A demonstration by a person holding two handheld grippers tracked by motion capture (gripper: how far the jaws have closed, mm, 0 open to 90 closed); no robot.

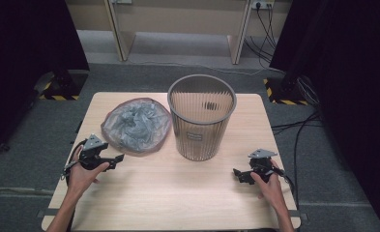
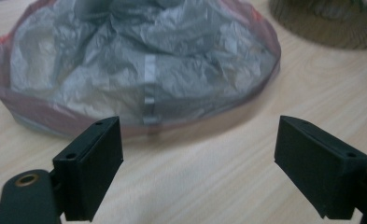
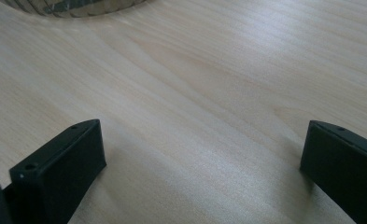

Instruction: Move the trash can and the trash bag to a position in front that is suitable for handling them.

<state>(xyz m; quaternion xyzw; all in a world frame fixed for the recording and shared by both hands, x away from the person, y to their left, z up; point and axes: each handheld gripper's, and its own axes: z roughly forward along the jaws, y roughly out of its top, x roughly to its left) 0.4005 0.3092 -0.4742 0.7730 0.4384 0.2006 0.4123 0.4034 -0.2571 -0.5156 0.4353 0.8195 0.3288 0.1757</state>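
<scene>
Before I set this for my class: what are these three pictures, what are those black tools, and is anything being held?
A person sits at a wooden table with a hand-held gripper in each hand. One picture looks down from above; the other two come from cameras riding on each gripper.

On the table lie a crumpled grey bin bag and an upright mesh wastebasket beside it.

The left gripper points at the bag with its black fingers apart, holding nothing. The right gripper is also open, over bare wood.
</scene>
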